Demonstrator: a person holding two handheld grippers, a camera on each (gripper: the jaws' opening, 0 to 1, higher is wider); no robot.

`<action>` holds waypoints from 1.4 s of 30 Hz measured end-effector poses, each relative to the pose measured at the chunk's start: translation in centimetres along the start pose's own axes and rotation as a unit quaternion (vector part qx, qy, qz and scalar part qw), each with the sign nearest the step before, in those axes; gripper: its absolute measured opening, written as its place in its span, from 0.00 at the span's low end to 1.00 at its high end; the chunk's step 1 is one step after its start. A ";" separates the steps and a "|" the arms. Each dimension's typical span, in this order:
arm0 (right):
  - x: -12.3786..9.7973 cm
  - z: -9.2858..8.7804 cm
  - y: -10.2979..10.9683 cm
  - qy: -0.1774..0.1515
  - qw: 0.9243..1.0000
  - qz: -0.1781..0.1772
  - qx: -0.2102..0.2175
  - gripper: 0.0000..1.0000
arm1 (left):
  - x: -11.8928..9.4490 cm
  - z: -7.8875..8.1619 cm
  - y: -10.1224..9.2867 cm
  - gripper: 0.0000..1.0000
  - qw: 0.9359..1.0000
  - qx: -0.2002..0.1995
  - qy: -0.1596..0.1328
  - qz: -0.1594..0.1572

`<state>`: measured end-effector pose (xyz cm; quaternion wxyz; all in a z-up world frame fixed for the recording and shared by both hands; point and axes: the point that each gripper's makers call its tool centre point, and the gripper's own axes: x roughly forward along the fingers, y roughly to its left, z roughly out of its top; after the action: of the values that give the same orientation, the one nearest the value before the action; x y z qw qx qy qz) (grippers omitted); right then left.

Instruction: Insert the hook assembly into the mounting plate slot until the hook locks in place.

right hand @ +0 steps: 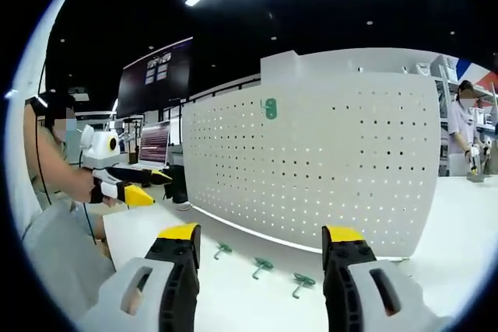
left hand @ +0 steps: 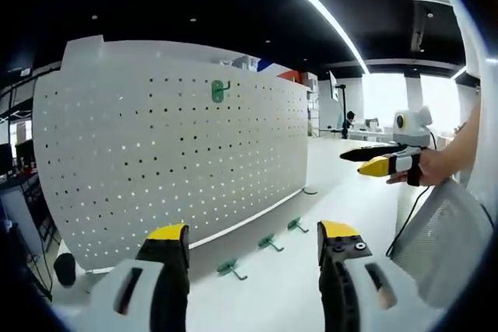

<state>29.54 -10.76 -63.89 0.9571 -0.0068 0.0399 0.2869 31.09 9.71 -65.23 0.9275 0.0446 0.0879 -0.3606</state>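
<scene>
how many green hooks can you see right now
4. One green hook hangs high on the pegboard. Three lie on the white table along the board's foot: first, second, third. Both tongs are empty.

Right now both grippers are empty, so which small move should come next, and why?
Probably lower the left gripper toward the nearest green hook on the white table and close on it. Both its jaws and the right gripper stand open, three hooks lie loose below the pegboard, and one hook hangs already.
</scene>
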 end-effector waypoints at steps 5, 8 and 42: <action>0.0 -0.1 0.0 0.001 1.000 0.000 0.002 0.61 | 0.6 -0.6 -0.2 0.69 1.000 0.009 0.017 -0.018; 0.0 0.0 -0.1 0.000 1.000 -0.002 0.002 0.61 | 0.8 -0.9 0.0 0.69 0.999 0.011 0.025 -0.022; -0.1 0.0 -0.5 -0.001 1.000 -0.007 0.007 0.59 | 3.8 -5.1 0.7 0.68 0.976 0.093 0.147 -0.131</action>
<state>29.76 -11.28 -63.91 0.9591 -0.0004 0.0407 0.2800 33.62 8.43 -70.95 0.8409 0.1710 0.1948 -0.4751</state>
